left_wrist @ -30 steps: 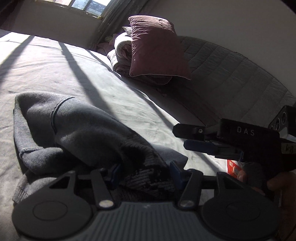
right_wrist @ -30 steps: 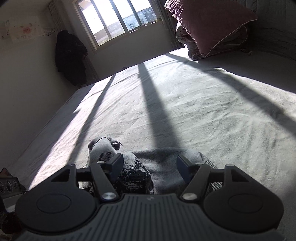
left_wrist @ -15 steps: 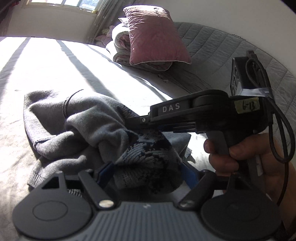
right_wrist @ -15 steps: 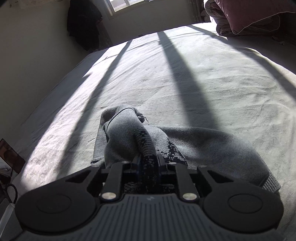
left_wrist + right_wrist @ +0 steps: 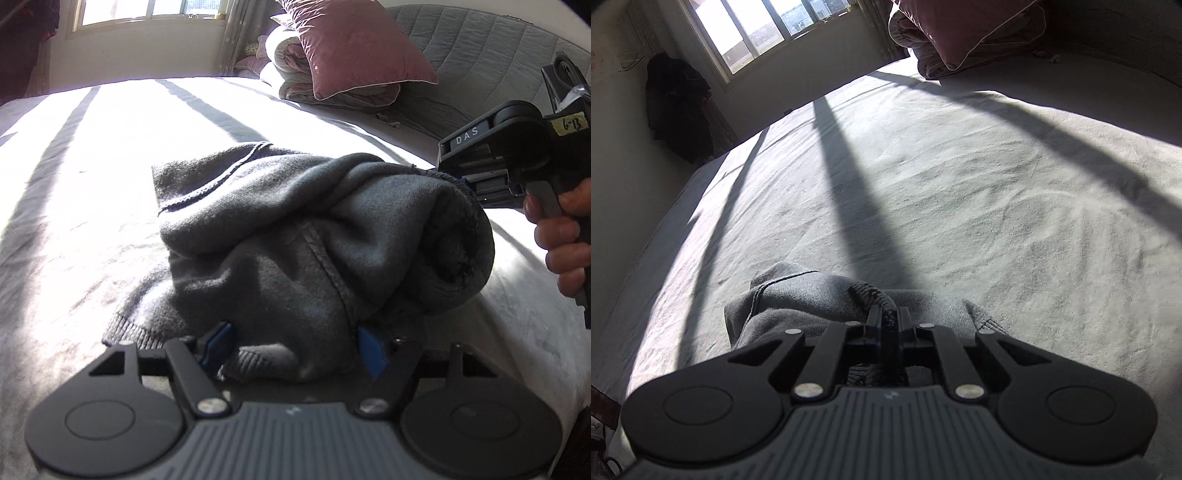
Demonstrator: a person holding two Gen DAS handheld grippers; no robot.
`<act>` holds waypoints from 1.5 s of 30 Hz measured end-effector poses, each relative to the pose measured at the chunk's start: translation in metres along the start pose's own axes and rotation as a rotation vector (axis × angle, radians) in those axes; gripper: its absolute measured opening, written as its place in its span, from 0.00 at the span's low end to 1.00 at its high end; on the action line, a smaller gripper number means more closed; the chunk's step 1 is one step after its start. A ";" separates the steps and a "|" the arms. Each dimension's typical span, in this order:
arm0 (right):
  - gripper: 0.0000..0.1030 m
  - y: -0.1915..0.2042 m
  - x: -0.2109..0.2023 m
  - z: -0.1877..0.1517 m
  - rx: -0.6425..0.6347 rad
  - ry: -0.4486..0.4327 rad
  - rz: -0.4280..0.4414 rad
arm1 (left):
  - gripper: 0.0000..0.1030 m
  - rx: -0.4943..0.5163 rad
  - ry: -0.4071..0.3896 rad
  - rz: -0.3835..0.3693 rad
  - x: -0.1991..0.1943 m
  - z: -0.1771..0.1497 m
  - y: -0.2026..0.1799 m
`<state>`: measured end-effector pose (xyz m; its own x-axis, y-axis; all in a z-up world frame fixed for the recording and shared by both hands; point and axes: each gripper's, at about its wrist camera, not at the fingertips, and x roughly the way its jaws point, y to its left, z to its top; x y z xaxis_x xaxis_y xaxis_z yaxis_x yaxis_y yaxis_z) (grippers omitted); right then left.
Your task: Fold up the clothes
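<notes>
Right gripper (image 5: pixel 889 325): jaws stood apart a second ago — now clamped on a ribbed edge of the grey sweater (image 5: pixel 295 236).
Left gripper (image 5: pixel 295 349): jaws closing, a sweater fold between them, where dark patterned knit lay before.
Sweater: right end lifted and stretched toward the right gripper — earlier slumped on the bed.

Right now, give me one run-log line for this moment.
right gripper: shut on grey sweater edge | left gripper: closing around sweater bunch | sweater: crumpled on bed, unfolded
</notes>
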<state>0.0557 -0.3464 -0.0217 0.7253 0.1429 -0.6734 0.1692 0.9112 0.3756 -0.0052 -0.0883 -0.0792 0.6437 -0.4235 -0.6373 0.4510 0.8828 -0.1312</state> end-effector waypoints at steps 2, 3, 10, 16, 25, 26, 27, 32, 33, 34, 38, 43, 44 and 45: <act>0.06 -0.008 0.004 -0.003 -0.013 0.018 -0.049 | 0.32 0.031 -0.030 0.056 0.001 -0.001 -0.003; 0.02 -0.012 0.007 -0.005 -0.024 0.031 -0.077 | 0.24 0.022 -0.039 0.069 0.002 -0.001 -0.001; 0.00 -0.036 0.015 -0.013 0.000 0.110 -0.039 | 0.11 -0.170 -0.116 0.114 -0.010 0.016 0.033; 0.40 -0.023 -0.003 -0.009 -0.071 0.086 0.045 | 0.11 -0.253 -0.198 0.138 -0.021 0.046 0.058; 0.65 0.012 -0.017 -0.018 -0.247 0.078 0.144 | 0.11 -0.369 -0.339 0.207 -0.049 0.082 0.097; 0.65 0.015 -0.016 -0.019 -0.267 0.080 0.145 | 0.11 -0.381 -0.355 0.218 -0.051 0.085 0.102; 0.66 0.018 -0.015 -0.021 -0.289 0.085 0.148 | 0.11 -0.395 -0.370 0.229 -0.054 0.088 0.107; 0.71 0.037 -0.009 -0.033 -0.408 0.110 0.188 | 0.11 -0.462 -0.413 0.279 -0.064 0.097 0.139; 0.71 0.042 -0.008 -0.037 -0.434 0.114 0.196 | 0.11 -0.471 -0.415 0.288 -0.064 0.097 0.144; 0.71 0.047 -0.008 -0.040 -0.460 0.117 0.204 | 0.11 -0.479 -0.416 0.297 -0.063 0.098 0.148; 0.71 0.066 -0.004 -0.054 -0.548 0.138 0.238 | 0.11 -0.516 -0.412 0.335 -0.054 0.099 0.164; 0.71 0.086 0.007 -0.071 -0.666 0.145 0.217 | 0.11 -0.550 -0.379 0.363 -0.038 0.098 0.177; 0.71 0.088 0.010 -0.073 -0.681 0.147 0.207 | 0.11 -0.557 -0.366 0.364 -0.034 0.096 0.178; 0.71 0.091 0.014 -0.075 -0.696 0.151 0.198 | 0.11 -0.565 -0.355 0.365 -0.030 0.094 0.179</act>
<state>0.0309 -0.2323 -0.0448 0.5902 0.3357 -0.7342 -0.4537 0.8901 0.0422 0.1145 0.0637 -0.0119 0.8948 -0.0402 -0.4447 -0.1524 0.9086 -0.3889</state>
